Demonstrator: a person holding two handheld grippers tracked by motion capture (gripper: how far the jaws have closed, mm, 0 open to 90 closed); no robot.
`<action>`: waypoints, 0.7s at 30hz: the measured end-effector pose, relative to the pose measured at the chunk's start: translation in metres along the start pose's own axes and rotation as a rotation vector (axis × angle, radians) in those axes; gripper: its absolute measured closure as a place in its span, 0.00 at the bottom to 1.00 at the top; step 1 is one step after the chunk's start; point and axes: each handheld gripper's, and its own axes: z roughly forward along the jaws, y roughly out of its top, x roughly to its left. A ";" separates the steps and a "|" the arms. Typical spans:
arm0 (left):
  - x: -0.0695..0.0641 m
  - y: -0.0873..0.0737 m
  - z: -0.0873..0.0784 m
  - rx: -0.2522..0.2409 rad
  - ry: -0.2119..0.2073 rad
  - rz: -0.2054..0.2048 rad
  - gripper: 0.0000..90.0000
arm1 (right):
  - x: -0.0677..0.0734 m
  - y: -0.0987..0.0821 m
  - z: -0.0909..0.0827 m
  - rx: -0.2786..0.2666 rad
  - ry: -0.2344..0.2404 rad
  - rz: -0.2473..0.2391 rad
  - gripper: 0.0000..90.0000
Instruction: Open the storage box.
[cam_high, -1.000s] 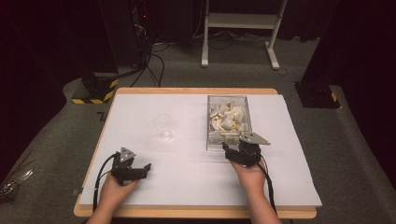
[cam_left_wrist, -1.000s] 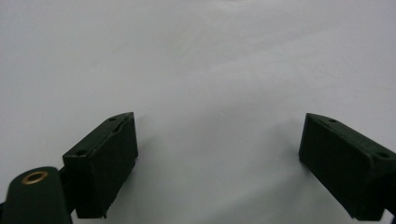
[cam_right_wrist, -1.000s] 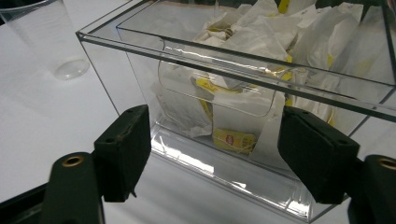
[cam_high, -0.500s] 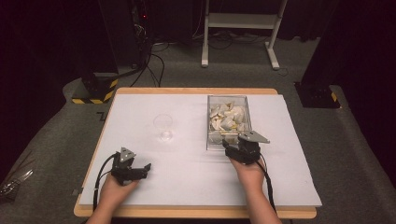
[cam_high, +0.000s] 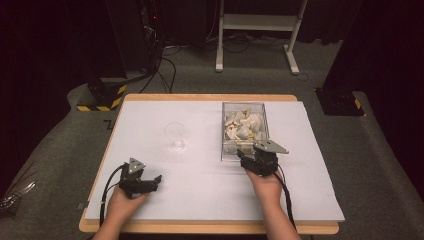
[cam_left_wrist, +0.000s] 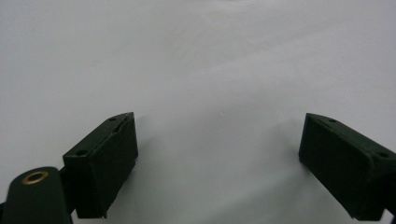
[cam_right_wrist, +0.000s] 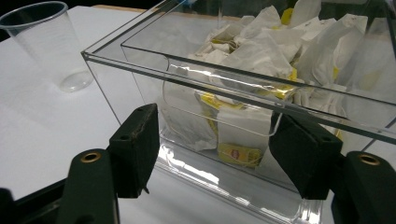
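The right gripper (cam_high: 248, 159), held in the person's right hand (cam_high: 265, 182), sits at the near end of one clear plastic box (cam_high: 243, 131), its two black jaws spread wide with nothing between them; in the right gripper view (cam_right_wrist: 219, 149) those jaws stand just short of the box's near wall (cam_right_wrist: 224, 140), whether touching it I cannot tell. The box holds a heap of white paper tea-bag sachets (cam_right_wrist: 266, 56) with yellow tags, too many and too overlapped to count. Left of the box, apart from it, stands one empty clear plastic cup (cam_high: 174, 136), upright, seen also in the right gripper view (cam_right_wrist: 49, 42). The left gripper (cam_high: 154, 181), in the left hand (cam_high: 123, 200), rests low on the white sheet (cam_high: 200, 185) near the table's (cam_high: 210, 97) front left, well apart from cup and box; its two jaws are likewise spread, with bare white surface between them in the left gripper view (cam_left_wrist: 219, 149). One cable trails from each gripper.
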 end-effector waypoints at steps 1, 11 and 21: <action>0.000 0.000 0.000 0.000 0.000 0.000 0.13 | 0.000 0.000 0.000 -0.003 0.000 -0.002 0.38; 0.000 0.000 0.000 0.000 -0.001 0.000 0.13 | 0.001 0.000 -0.002 -0.006 0.006 0.000 0.41; 0.000 0.000 0.000 0.000 -0.002 0.000 0.13 | 0.003 -0.005 -0.009 -0.014 0.006 0.001 0.43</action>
